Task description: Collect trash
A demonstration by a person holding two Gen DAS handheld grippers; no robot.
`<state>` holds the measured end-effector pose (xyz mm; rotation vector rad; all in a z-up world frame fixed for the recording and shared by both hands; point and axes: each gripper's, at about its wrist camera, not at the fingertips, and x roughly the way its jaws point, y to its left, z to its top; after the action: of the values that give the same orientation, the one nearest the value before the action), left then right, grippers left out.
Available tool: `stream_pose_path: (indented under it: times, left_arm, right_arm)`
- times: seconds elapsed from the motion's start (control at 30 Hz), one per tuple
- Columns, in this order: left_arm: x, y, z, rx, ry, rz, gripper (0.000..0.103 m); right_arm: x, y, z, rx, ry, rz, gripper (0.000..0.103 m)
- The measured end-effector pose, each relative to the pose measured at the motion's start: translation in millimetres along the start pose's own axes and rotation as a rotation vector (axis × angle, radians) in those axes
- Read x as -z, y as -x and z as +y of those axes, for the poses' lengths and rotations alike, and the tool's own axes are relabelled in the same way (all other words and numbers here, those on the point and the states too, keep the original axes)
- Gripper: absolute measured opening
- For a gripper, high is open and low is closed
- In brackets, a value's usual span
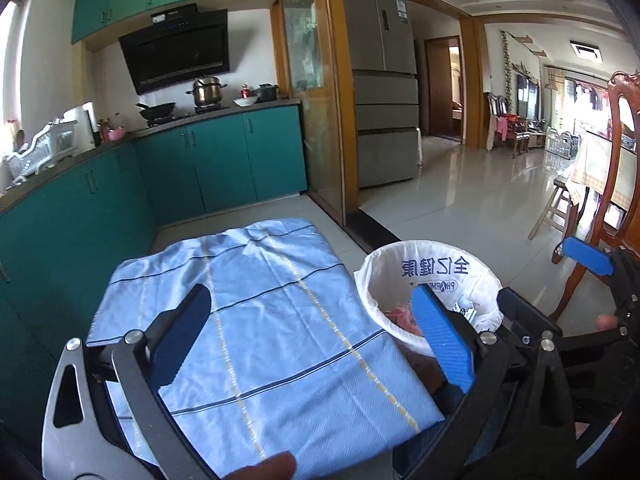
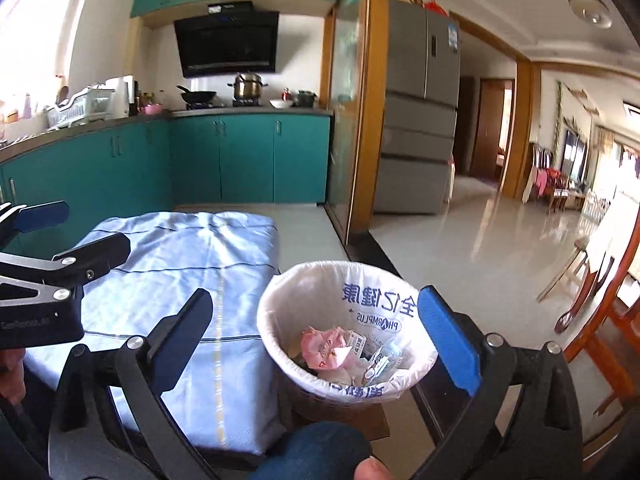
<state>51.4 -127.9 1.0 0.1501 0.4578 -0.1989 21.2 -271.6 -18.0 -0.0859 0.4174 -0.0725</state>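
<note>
Trash, pink and white wrappers (image 2: 326, 346), already lies in the white-lined round bin (image 2: 280, 300); the blue checked counter cloth (image 1: 256, 300) looks bare. Left gripper (image 1: 312, 332) and right gripper (image 2: 316, 332) hover with jaws released, empty. Collection seems finished; next, check for leftovers.

Bin (image 2: 280, 344): lower trash hidden under pink wrapper (image 2: 322, 346); liner print (image 2: 378, 304) partly blocked (right fingers (image 2: 448, 344)); wooden chair (image 2: 600, 320) cut off.

A home kitchen opening onto a living room, teal cabinets (image 2: 248, 156) along the walls, a black range hood (image 2: 228, 42) above a stove with a steel pot (image 2: 248, 85) and wok (image 2: 198, 96), a grey fridge (image 2: 420, 120) stood by the doorway, wooden chairs (image 1: 508, 128) beyond.
</note>
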Motion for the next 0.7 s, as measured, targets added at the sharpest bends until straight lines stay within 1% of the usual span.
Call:
stream_pose_path:
  times: [0.23,0.47,0.7]
  left_arm:
    - [3.0,47.9,10.3,-0.042,0.002,-0.049,0.100]
    - [5.9,79.6,24.9,-0.087,0.027,-0.085,0.100]
    - [5.9,97.3,30.8,-0.085,0.040,-0.105,0.100]
  right_arm:
    - [-3.2,45.3,5.3,0.000,-0.013,-0.066,0.100]
    - [-1.3,63.5,16.0,-0.006,0.008,-0.088,0.100]
    - [-1.4,75.8,18.7,0.008,0.015,-0.109,0.100]
